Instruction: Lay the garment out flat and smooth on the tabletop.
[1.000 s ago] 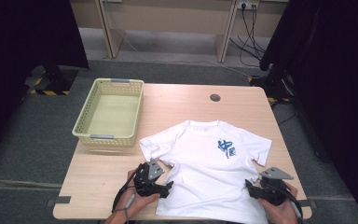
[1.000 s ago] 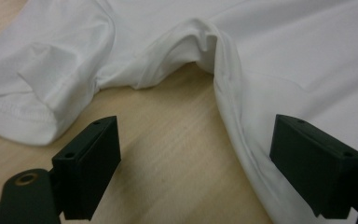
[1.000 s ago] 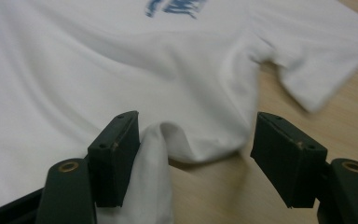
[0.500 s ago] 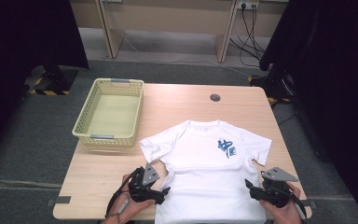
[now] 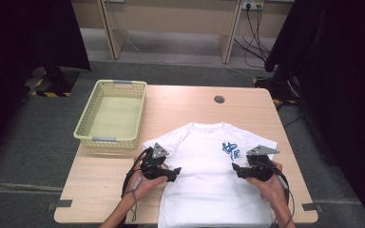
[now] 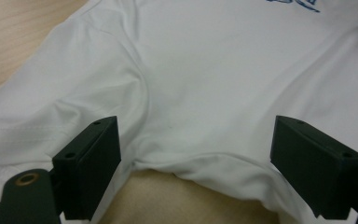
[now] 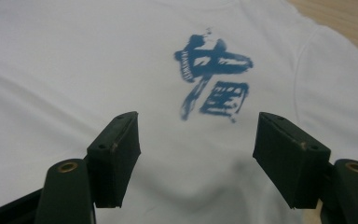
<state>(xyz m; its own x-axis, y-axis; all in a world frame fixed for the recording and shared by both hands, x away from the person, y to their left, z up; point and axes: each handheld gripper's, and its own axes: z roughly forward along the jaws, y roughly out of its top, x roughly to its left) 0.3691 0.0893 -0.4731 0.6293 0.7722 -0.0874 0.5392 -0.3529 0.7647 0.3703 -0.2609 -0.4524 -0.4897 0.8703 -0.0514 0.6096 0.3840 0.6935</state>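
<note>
We see the wooden bench (image 5: 185,107) first, and on its near half a white T-shirt (image 5: 209,185) spread flat, front up, its hem reaching the near edge. A blue brush-stroke print (image 7: 213,77) sits on its chest. At the bench's far left stands a pale yellow plastic basket (image 5: 88,130), just beside the shirt's sleeve. Our left gripper (image 5: 164,170) hovers over the shirt's left side by the armpit seam, jaws spread wide with nothing between them, fabric lying below. Our right gripper (image 5: 248,170) hangs over the shirt's right side, near the print, jaws likewise wide and holding nothing. A small round grommet (image 5: 219,99) marks the far bench.
</note>
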